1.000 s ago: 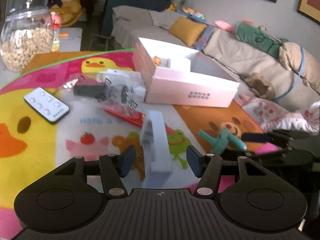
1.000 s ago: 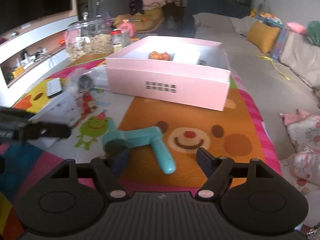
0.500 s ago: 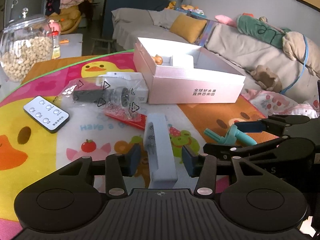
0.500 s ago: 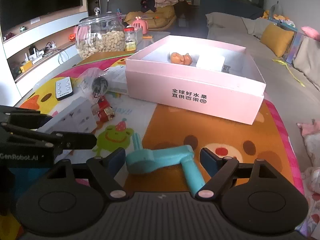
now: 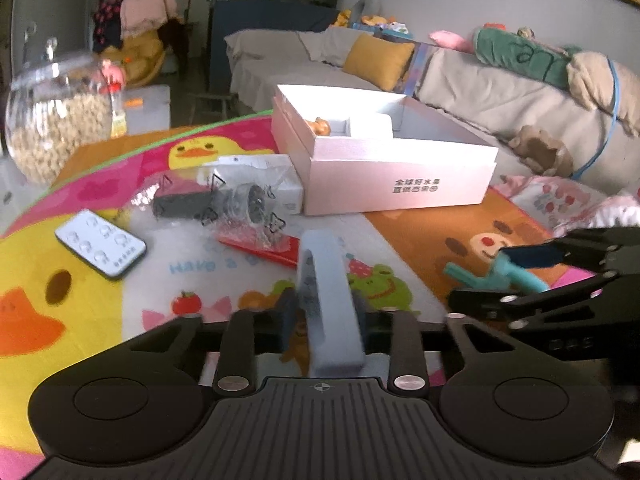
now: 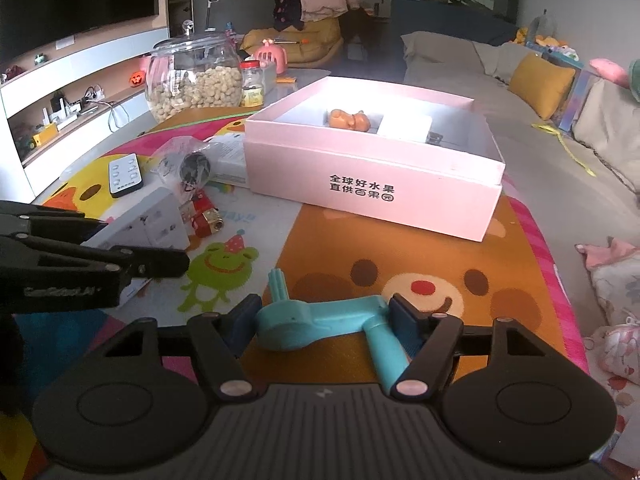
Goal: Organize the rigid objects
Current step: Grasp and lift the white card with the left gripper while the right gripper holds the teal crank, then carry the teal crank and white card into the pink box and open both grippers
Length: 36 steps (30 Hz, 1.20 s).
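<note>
Both claws have just been closing, the left claw (image 5: 322, 312) now clamping the stiff, light white block (image 5: 330, 300) across its narrow sides, the right claw (image 6: 322, 320) pinching the near teal tool (image 6: 320, 322) on the tabletop (image 6: 460, 256).

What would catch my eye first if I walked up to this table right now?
Probably the open pink box at the back of the bright cartoon play mat, with a small orange figure inside. In front, the left gripper, whose jaws have just been closing, clamps a white power strip, while the right gripper brackets a teal plastic tool. A big glass jar stands behind.
</note>
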Each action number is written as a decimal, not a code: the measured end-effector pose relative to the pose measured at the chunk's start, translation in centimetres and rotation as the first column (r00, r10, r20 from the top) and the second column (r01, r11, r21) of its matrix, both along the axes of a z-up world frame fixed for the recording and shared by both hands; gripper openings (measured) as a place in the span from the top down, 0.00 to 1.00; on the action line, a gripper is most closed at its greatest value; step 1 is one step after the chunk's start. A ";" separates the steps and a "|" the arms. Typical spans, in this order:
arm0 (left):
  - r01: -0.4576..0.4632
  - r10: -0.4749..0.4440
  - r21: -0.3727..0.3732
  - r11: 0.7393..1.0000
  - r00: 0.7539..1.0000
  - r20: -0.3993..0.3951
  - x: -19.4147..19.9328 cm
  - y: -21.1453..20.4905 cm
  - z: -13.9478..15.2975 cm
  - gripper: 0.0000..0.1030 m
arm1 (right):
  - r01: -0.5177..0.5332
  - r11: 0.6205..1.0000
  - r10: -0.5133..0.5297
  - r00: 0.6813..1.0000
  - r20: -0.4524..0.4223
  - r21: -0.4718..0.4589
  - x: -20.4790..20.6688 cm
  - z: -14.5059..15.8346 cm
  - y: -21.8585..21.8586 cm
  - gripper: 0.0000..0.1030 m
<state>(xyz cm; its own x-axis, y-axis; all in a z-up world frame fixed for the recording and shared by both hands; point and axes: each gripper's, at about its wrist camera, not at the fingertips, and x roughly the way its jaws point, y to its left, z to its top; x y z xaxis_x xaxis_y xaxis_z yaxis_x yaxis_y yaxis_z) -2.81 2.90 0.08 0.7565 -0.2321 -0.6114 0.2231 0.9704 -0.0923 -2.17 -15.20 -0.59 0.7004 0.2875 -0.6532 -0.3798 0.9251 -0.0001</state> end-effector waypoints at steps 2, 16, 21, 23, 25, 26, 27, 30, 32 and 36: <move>0.004 -0.004 0.006 1.000 1.000 0.005 0.0 0.1 0.1 0.78 | 0.001 1.000 -0.001 1.000 0.008 -0.003 -0.2 0.2 -0.1 0.32; 0.084 -0.080 -0.055 0.995 0.995 0.065 -1.7 0.7 1.4 0.81 | -0.006 0.999 0.008 0.997 0.071 -0.038 -1.5 1.5 -0.1 0.32; 0.101 -0.093 -0.092 0.991 0.991 0.094 -2.5 1.0 2.6 0.81 | 0.006 0.999 -0.003 0.997 0.080 -0.036 -1.7 2.0 -0.3 0.32; 0.110 -0.100 -0.095 0.989 0.989 0.105 -2.9 0.9 3.2 0.82 | 0.009 0.999 -0.006 0.996 0.087 -0.033 -1.8 2.2 -0.5 0.32; 0.123 -0.112 -0.092 0.988 0.987 0.115 -3.4 0.8 3.7 0.82 | 0.012 0.999 -0.009 0.995 0.097 -0.030 -2.0 2.6 -0.7 0.32; 0.129 -0.117 -0.092 0.987 0.986 0.120 -3.6 0.7 3.9 0.82 | 0.013 1.000 -0.010 0.995 0.102 -0.028 -2.1 2.7 -0.8 0.32; 0.135 -0.123 -0.094 0.986 0.985 0.124 -3.8 0.8 4.2 0.82 | 0.013 1.000 -0.010 0.994 0.107 -0.025 -2.2 2.9 -0.9 0.32; 0.153 -0.139 -0.096 0.984 0.980 0.145 -4.4 0.6 4.9 0.82 | 0.016 1.000 -0.014 0.993 0.121 -0.014 -2.6 3.4 -1.1 0.32; 0.165 -0.146 -0.103 0.981 0.975 0.170 -4.8 0.6 5.6 0.82 | 0.015 1.000 -0.014 0.991 0.134 -0.007 -2.9 3.8 -1.3 0.32; 0.203 -0.166 -0.144 0.969 0.957 0.237 -4.7 0.8 8.4 0.82 | 0.025 1.000 -0.026 0.981 0.190 0.010 -3.4 5.4 -1.9 0.32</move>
<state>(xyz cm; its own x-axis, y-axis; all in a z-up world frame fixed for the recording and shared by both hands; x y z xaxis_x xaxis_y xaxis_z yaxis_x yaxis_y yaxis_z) -7.55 3.70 8.43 0.8028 -0.4635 -0.3750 0.4296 0.8859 -0.1753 -5.58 -17.09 4.80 0.8187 0.2723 -0.5056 -0.3499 0.9347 -0.0631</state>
